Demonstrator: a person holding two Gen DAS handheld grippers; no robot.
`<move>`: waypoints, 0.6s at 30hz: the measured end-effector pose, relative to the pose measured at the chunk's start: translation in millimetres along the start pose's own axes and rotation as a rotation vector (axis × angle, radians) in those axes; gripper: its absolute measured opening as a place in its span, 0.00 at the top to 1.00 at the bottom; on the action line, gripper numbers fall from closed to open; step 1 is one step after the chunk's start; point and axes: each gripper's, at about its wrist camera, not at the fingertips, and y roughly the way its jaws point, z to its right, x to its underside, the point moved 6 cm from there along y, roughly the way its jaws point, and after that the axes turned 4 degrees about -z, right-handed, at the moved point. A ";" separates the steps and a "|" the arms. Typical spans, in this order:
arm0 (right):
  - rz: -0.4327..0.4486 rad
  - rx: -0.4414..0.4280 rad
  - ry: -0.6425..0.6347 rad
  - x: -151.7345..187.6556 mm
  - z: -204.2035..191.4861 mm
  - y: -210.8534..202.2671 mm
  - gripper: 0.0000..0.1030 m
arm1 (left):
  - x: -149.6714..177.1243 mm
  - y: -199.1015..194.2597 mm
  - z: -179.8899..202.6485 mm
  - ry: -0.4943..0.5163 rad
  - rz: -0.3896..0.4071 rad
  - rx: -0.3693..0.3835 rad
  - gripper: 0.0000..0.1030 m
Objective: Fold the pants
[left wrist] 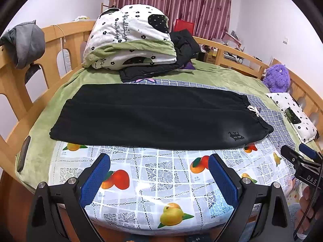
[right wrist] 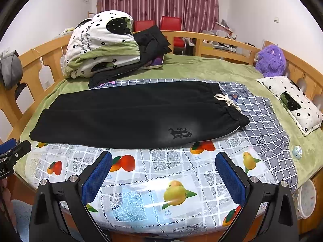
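Observation:
Black pants [left wrist: 157, 117] lie flat across the bed, legs to the left, elastic waistband with a white drawstring [left wrist: 254, 110] to the right. They also show in the right wrist view [right wrist: 131, 115], with a small logo [right wrist: 180, 133] near the front edge. My left gripper [left wrist: 159, 161] is open and empty, hovering over the fruit-print plastic cloth [left wrist: 153, 177] just in front of the pants. My right gripper [right wrist: 163, 161] is open and empty, likewise in front of the pants, near the waist end. The right gripper's tip [left wrist: 298, 157] shows at the left view's right edge.
A folded floral quilt [left wrist: 129, 38] and a black jacket [left wrist: 161, 68] sit at the back. A grey checked sheet [right wrist: 260, 111] lies under the waistband. A purple plush toy [right wrist: 271, 60] and pillow [right wrist: 292, 102] are at right. Wooden rails [left wrist: 60, 46] ring the bed.

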 end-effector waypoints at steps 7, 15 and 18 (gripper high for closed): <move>-0.002 0.004 -0.003 0.5 1.6 0.3 0.02 | 0.5 0.2 2.4 0.000 0.001 0.001 0.05; -0.004 0.005 -0.004 1.4 2.6 0.4 0.02 | 1.3 0.4 2.6 0.000 0.000 0.002 0.05; -0.004 0.003 -0.003 0.7 2.3 0.2 0.02 | 1.2 0.4 2.4 -0.001 0.000 0.002 0.05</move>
